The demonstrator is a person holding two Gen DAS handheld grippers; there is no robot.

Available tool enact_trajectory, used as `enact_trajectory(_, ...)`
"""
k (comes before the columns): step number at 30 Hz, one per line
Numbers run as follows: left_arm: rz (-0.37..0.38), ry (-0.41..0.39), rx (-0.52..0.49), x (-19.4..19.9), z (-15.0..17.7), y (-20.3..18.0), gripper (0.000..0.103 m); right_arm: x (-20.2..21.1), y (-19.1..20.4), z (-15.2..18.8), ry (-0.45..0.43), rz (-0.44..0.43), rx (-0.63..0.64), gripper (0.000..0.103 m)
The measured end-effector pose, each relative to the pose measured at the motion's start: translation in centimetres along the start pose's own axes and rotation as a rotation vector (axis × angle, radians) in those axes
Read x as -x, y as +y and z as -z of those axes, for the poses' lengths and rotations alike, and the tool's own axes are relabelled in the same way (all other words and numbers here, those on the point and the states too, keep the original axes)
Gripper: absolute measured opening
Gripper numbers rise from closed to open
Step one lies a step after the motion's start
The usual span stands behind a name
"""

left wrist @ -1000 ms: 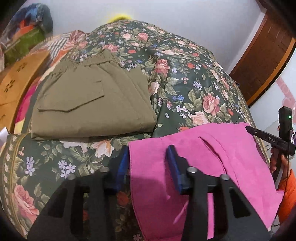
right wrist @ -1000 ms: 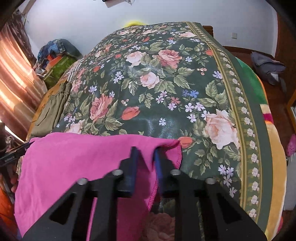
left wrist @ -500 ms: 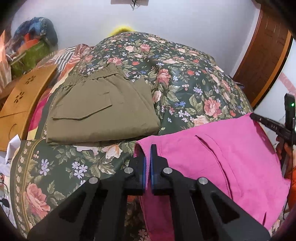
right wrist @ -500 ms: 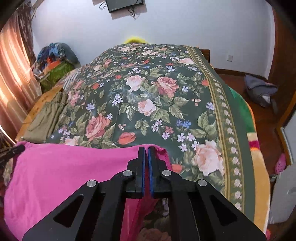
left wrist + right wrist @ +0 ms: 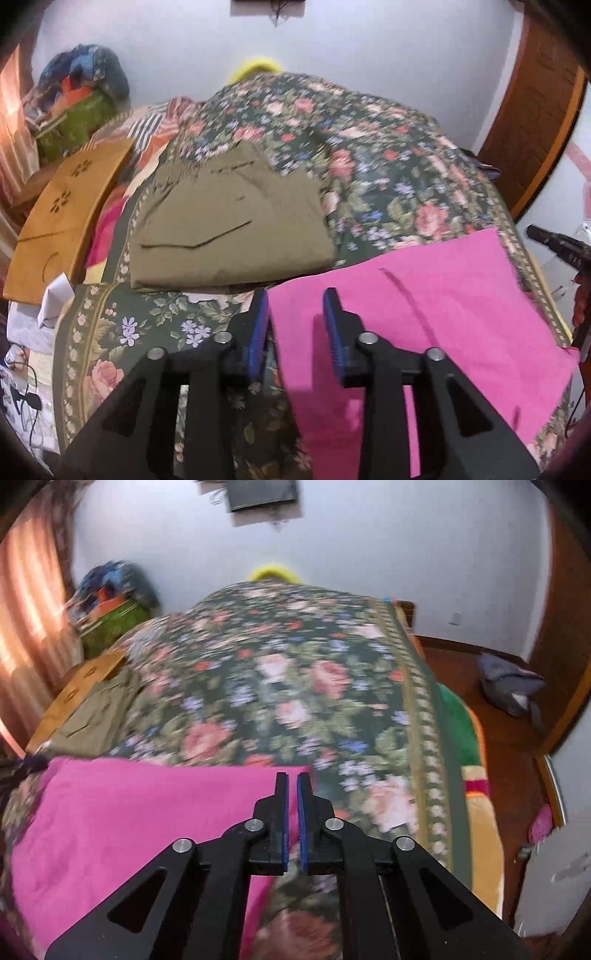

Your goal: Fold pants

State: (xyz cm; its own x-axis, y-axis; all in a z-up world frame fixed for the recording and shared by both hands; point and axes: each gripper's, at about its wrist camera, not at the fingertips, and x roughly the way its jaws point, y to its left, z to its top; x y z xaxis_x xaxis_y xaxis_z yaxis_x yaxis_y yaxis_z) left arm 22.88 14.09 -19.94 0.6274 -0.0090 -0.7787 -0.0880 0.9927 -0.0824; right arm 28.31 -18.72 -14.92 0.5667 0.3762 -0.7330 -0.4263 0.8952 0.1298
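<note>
The pink pants [image 5: 424,314] lie spread flat on the flowered bedspread near the bed's front edge; they also show in the right wrist view [image 5: 140,819]. My left gripper [image 5: 295,317] is open, its jaws astride the pants' near left corner, holding nothing. My right gripper [image 5: 292,794] has its jaws almost together at the pants' near right corner; the pink cloth shows in the narrow gap, but I cannot tell whether it is pinched. The right gripper also shows at the left wrist view's right edge [image 5: 554,245].
Folded olive pants [image 5: 229,225] lie on the bed behind and to the left. A wooden board [image 5: 62,218] and a heap of clothes [image 5: 81,99] stand left of the bed. A grey bag [image 5: 509,686] lies on the floor to the right.
My left gripper, shut on the pants' corner half a second ago, has opened and let the cloth drop flat. Both grippers have lifted and tilted up; the right's jaws have parted slightly.
</note>
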Motion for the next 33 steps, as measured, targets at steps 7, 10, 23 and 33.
enact_trajectory(7, 0.073, 0.007, -0.046, 1.6, 0.7, -4.9, 0.061, 1.5, 5.6, 1.8, 0.029, -0.134, 0.068, 0.04)
enact_trajectory(10, 0.128, 0.049, -0.076, 1.2, 1.5, -7.0, 0.061, 2.1, 7.6, 3.2, 0.065, -0.172, 0.116, 0.04)
enact_trajectory(23, 0.138, 0.105, -0.087, 1.7, 6.7, -7.3, 0.065, 4.9, 5.5, 9.6, 0.189, -0.167, 0.055, 0.04)
enact_trajectory(33, 0.014, 0.07, 0.026, 5.5, 7.7, -2.9, 0.073, 8.6, 3.9, 11.3, 0.18, -0.063, 0.016, 0.041)
